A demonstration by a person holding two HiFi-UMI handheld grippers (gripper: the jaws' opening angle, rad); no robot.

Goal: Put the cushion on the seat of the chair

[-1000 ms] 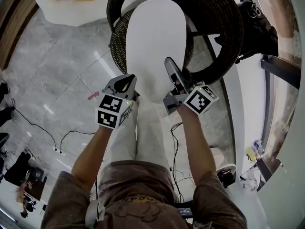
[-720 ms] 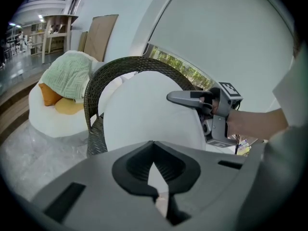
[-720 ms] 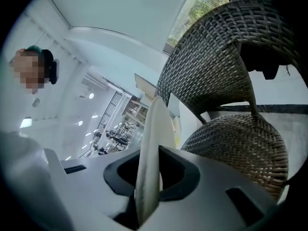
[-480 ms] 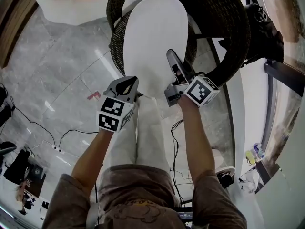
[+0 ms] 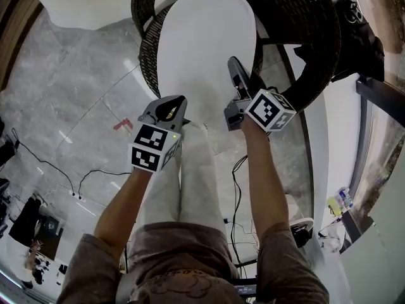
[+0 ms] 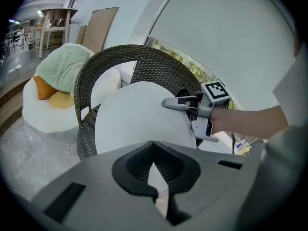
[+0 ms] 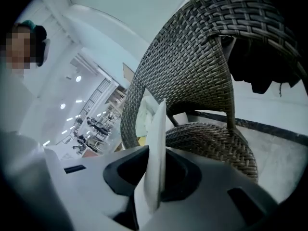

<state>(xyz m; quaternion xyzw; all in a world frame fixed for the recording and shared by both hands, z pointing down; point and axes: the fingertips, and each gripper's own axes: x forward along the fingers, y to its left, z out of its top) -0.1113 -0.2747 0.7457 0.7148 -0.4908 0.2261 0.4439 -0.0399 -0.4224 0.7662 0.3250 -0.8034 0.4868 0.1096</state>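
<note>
Bright even light, fisheye bending at edges; dark vignetted corners, soft shadows

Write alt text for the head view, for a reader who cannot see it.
Seen from above, a person grips a white cushion at its near end with the left tool and right tool, holding it over a dark wicker chair. Grey marble floor lies around them.
</note>
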